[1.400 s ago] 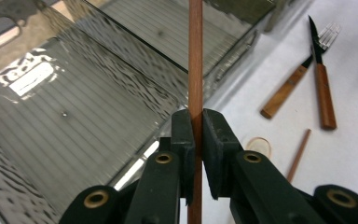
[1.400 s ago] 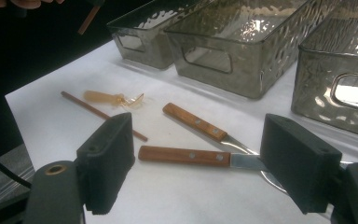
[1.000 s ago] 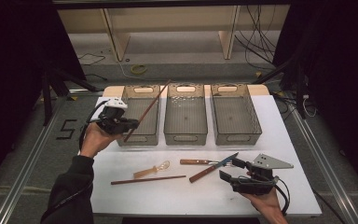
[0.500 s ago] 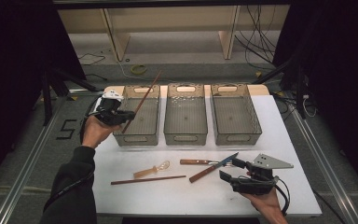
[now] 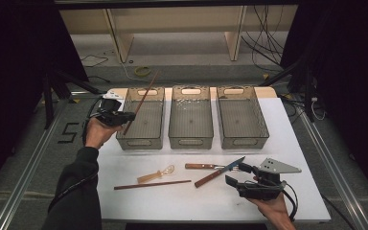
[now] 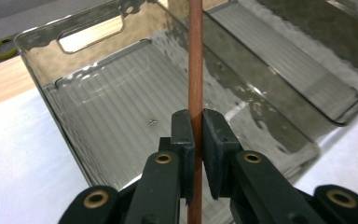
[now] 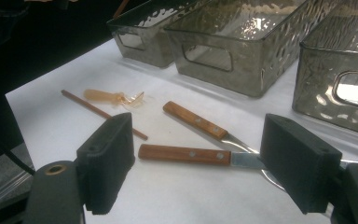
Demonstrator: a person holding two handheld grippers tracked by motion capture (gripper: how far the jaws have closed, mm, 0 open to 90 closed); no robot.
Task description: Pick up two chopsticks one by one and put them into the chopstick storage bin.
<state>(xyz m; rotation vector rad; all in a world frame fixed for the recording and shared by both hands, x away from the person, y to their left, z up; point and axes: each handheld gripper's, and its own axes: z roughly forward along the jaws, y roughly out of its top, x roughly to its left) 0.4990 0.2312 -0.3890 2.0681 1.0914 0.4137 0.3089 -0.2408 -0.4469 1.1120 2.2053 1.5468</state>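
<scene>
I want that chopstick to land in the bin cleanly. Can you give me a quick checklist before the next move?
1. Left tongs shut on the thin reddish-brown wooden chopstick: ok.
2. Chopstick over the leftmost clear smoky plastic bin: ok; its upper end sticks out past the far rim.
3. Bin bottom free for the chopstick: ok, just a tiny speck.
4. Chopstick lying level for release: not ok, it slants steeply.
5. Right tongs open and apart from the bins: ok, above the two wooden-handled knives.
6. Second chopstick on the white table: ok.
</scene>
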